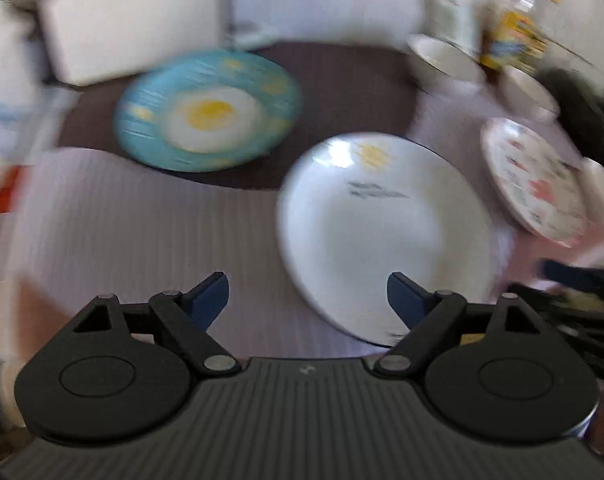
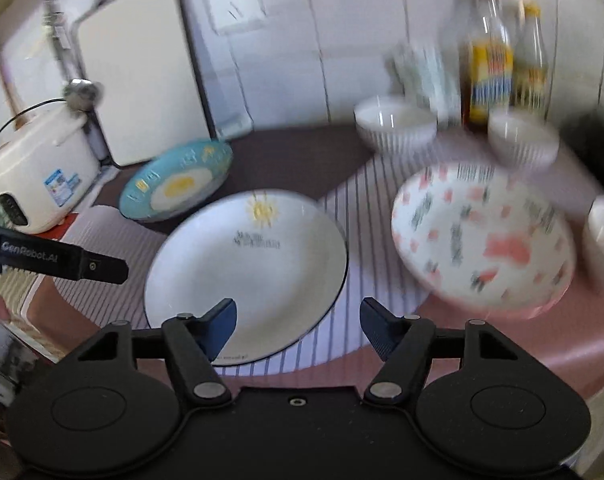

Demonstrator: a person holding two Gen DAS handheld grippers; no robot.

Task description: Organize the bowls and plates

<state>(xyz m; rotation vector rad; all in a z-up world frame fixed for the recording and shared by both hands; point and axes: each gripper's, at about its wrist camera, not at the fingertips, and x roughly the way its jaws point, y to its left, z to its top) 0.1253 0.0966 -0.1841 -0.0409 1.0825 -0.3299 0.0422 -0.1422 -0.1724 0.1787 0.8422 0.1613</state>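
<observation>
The desk [image 2: 482,344] carries 3 plates: white plate [image 2: 245,276] at centre, blue plate [image 2: 177,184] toward the rear-left corner, spotted plate [image 2: 482,236] right. 2 bowls [image 2: 396,128] stand behind. Left gripper [image 1: 308,296] and right gripper [image 2: 297,320] hang open, empty.

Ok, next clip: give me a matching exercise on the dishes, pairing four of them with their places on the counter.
Things:
1. round blue plate with an egg pattern
2. round white plate with a yellow sun
3. round white plate with pink patches
4. ribbed white bowl

Places, as the right wrist view shows them:
A. right of the sun plate
B. on the dark brown mat, near the white rice cooker
C. in front of the yellow-labelled bottles
D. middle, on the striped mat

Pairs: 1-B, 2-D, 3-A, 4-C
</observation>
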